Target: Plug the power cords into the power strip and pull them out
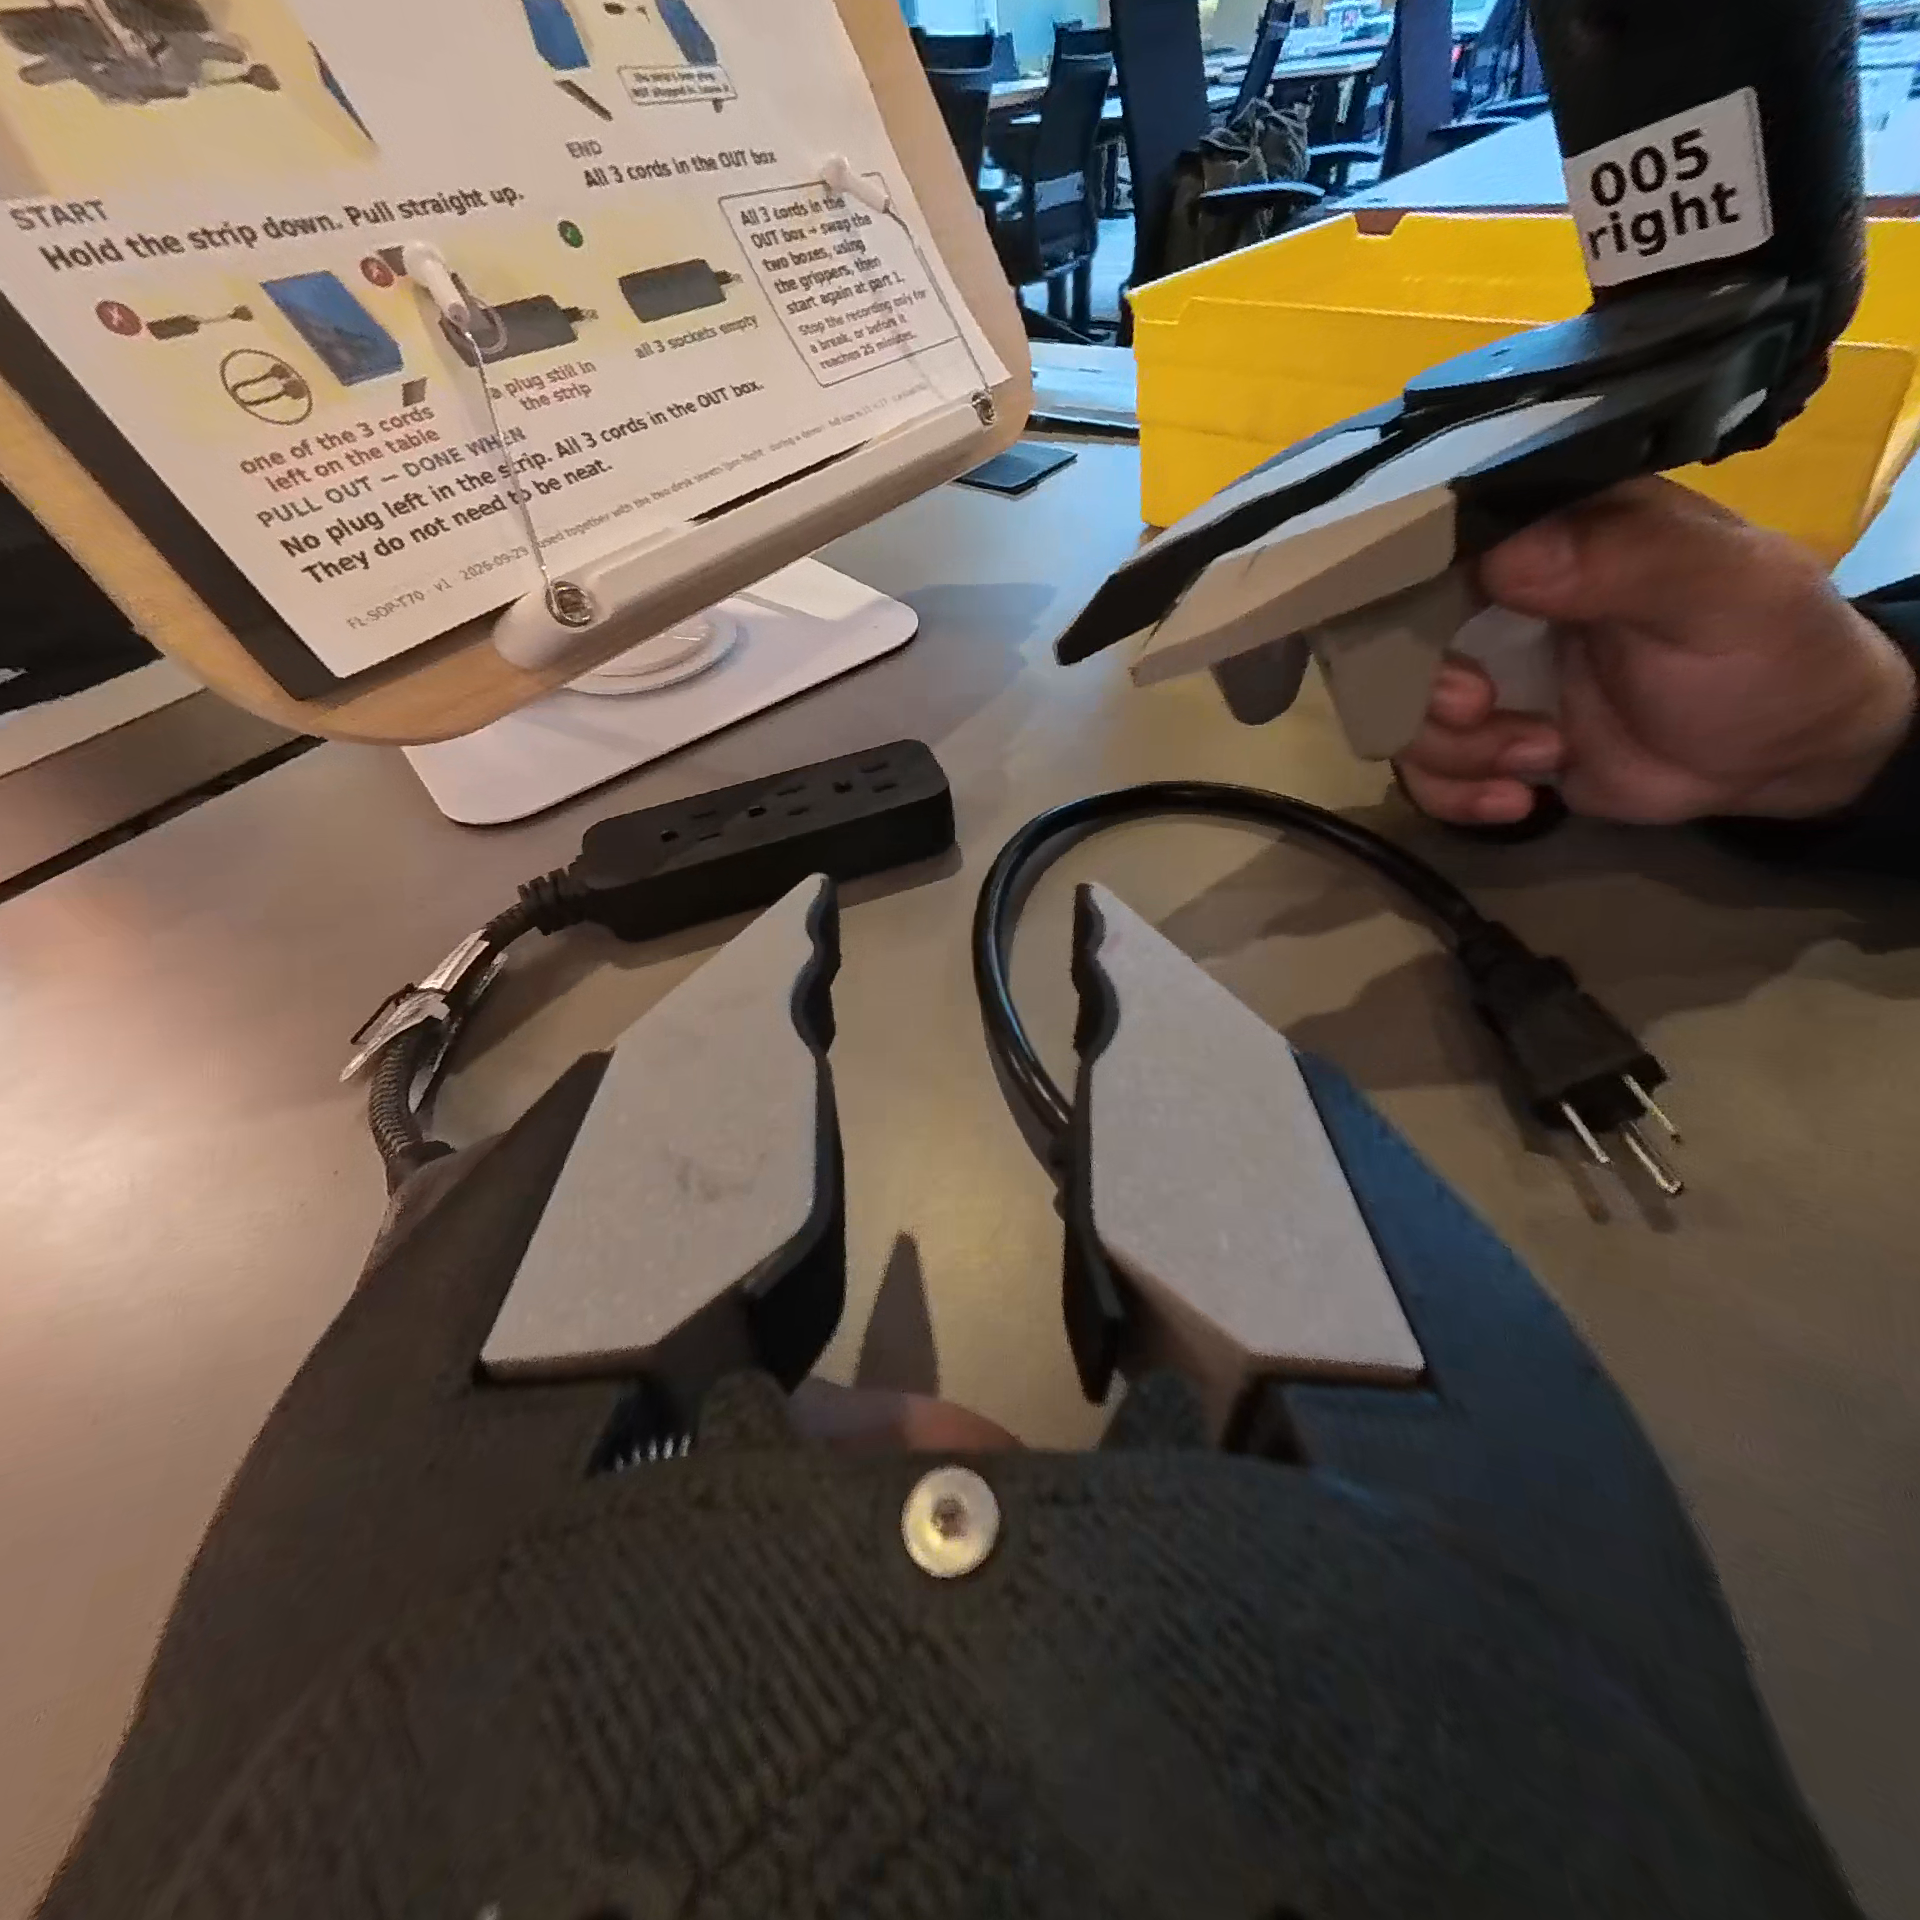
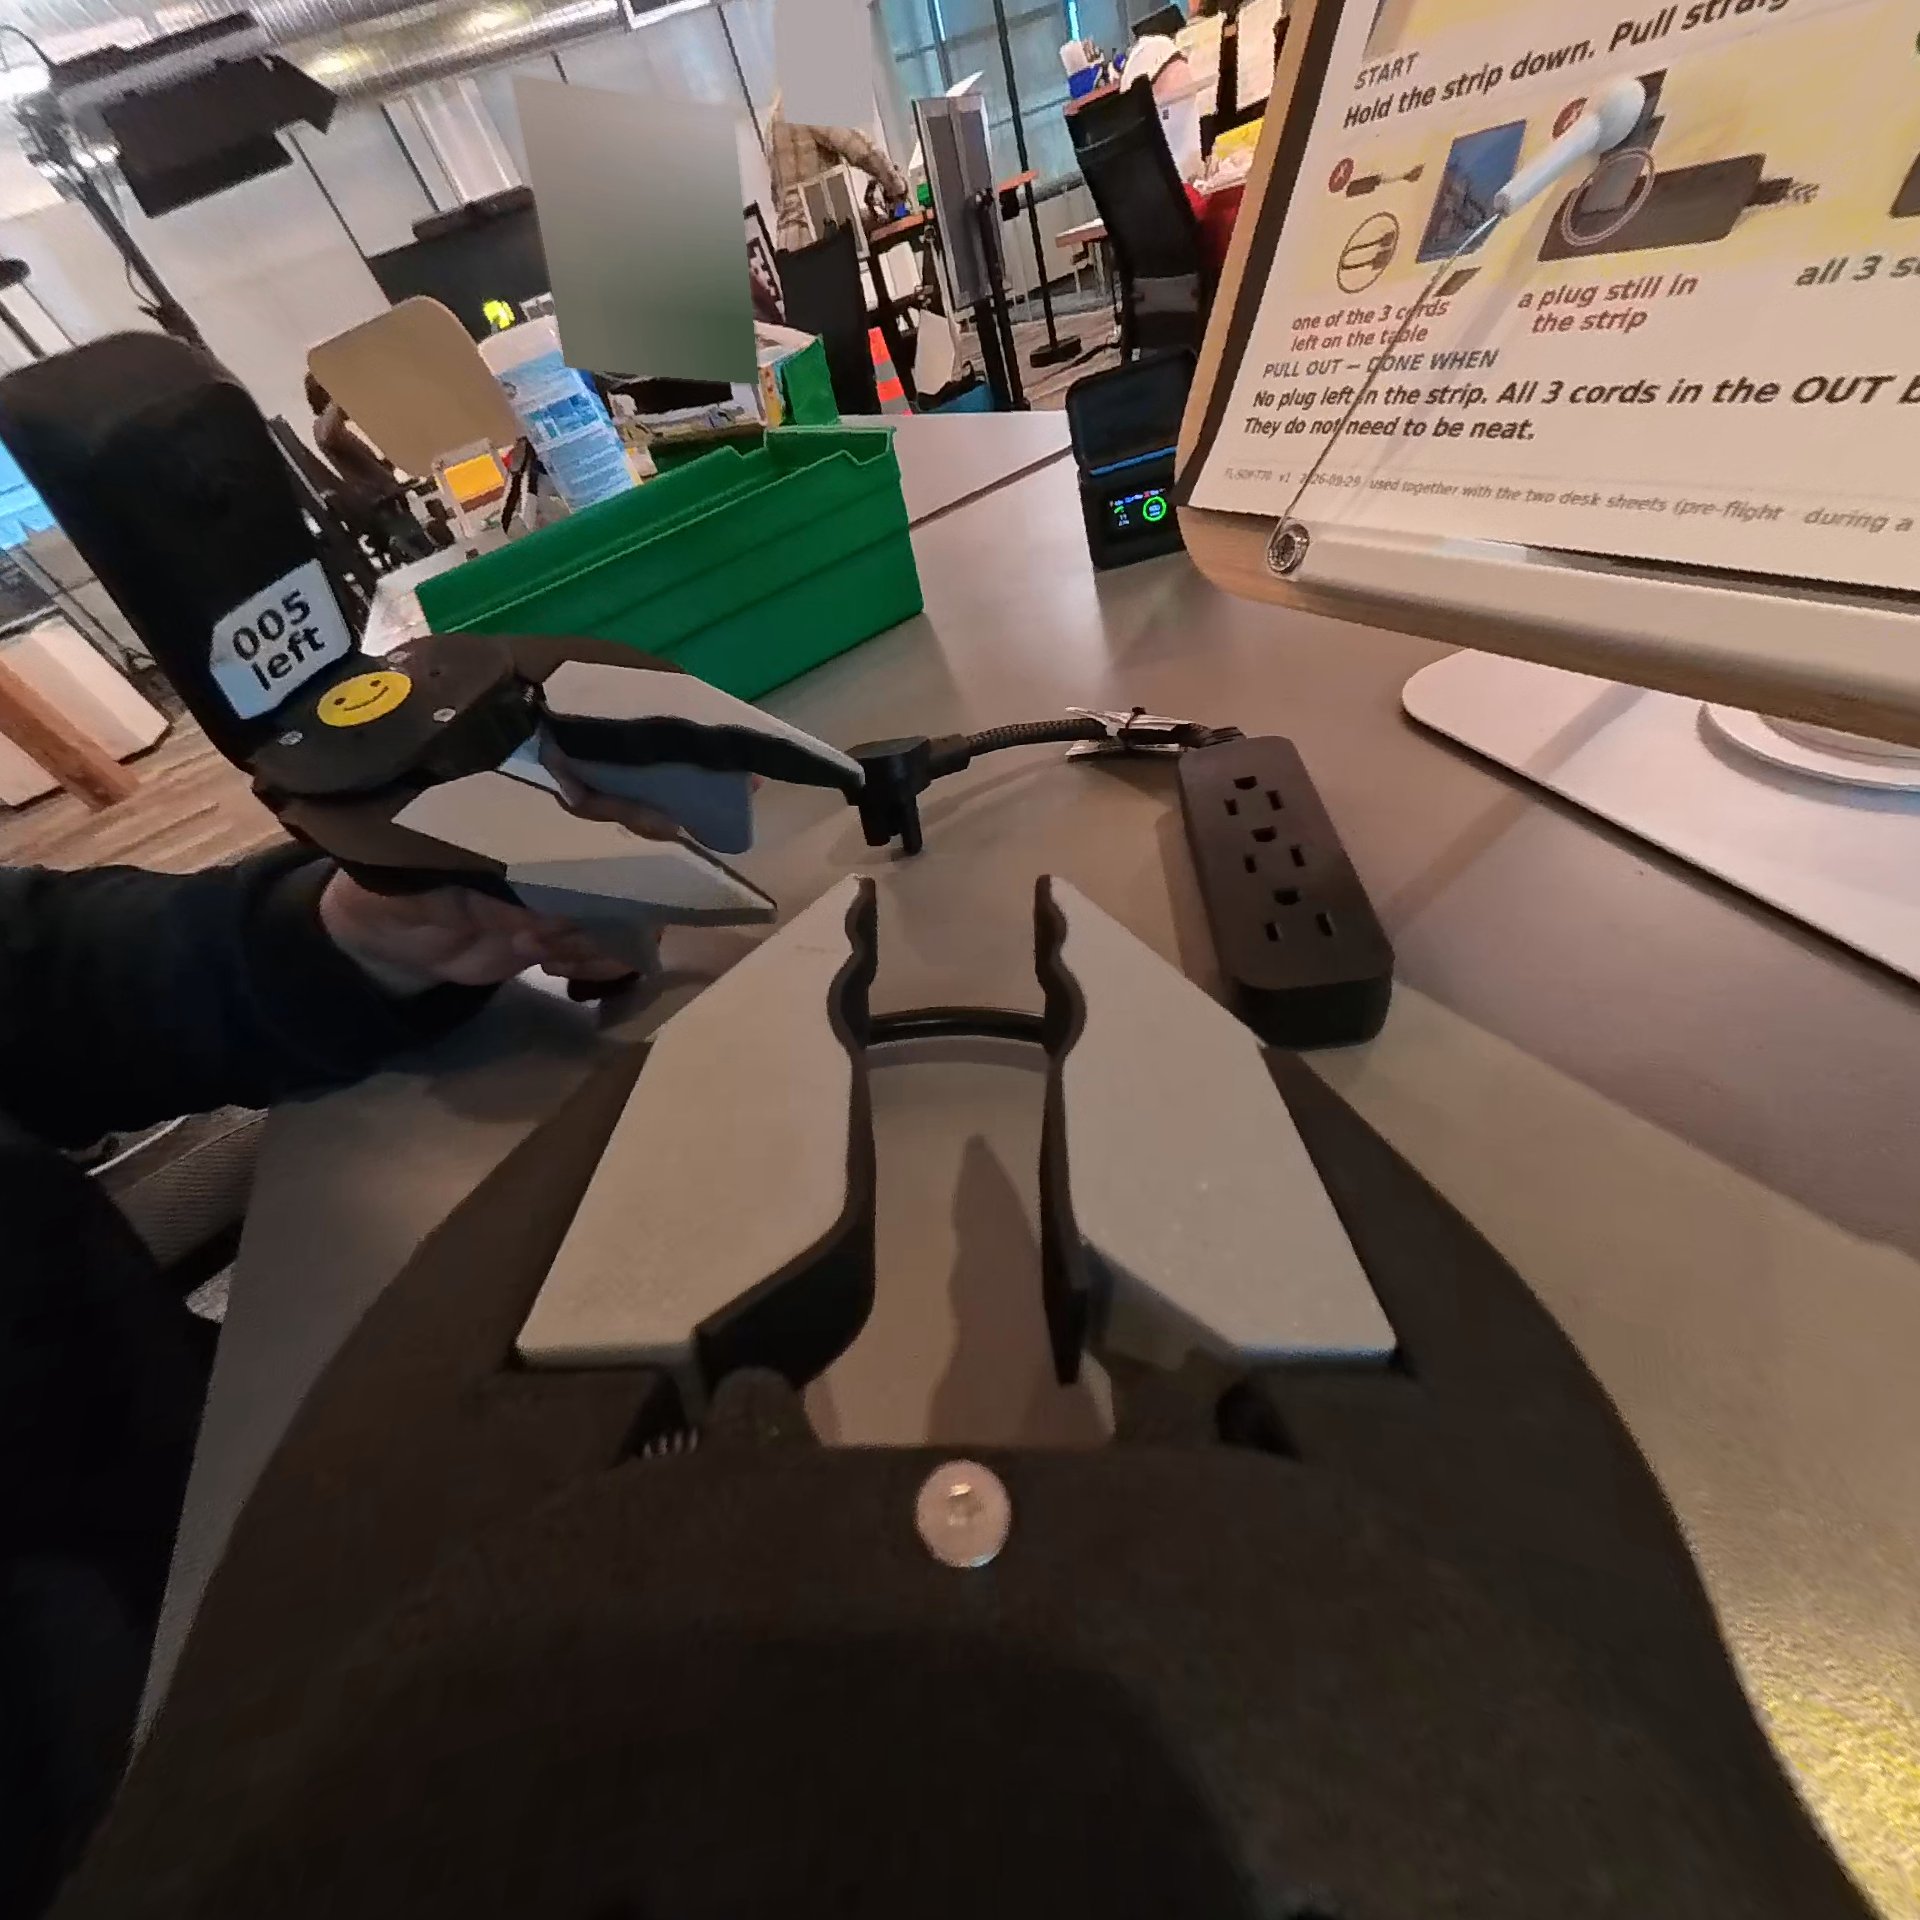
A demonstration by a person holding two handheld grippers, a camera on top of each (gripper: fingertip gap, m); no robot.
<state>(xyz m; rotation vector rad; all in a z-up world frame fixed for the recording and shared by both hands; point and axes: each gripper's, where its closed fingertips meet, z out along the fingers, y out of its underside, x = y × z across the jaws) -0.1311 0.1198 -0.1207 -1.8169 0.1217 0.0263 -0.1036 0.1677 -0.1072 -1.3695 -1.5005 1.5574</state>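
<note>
Power strip (image 1: pixel 774 826) lies flat on the grey table (image 1: pixel 208 1091), sockets up, all empty; just in front of the white base of the instruction stand (image 1: pixel 665 707). Its own braided lead (image 2: pixel 997 743) curls back toward the left gripper.

One black power cord (image 1: pixel 1195 821) lies looped on the table just right of the strip, pronged plug (image 1: pixel 1569 1060) pointing away from it.

Left gripper (image 1: pixel 956 935): jaws parted, nothing between them, hovering near the strip's cable end. Right gripper (image 2: pixel 956 935): jaws spread, bare, above the cord loop (cord passes under the fingers, not pinched).

Step in hand, judged: pick up the cord for first insertion. Best to clamp the moulded plug body, not the cable, so the prongs stay steerable. Left should press the strip down before insertion; the light strip may well slide or tip. Align prongs square over a socket, then push straight down.

Yellow bin (image 1: pixel 1299 395) behind right; green bin (image 2: pixel 675 561) far left.
</note>
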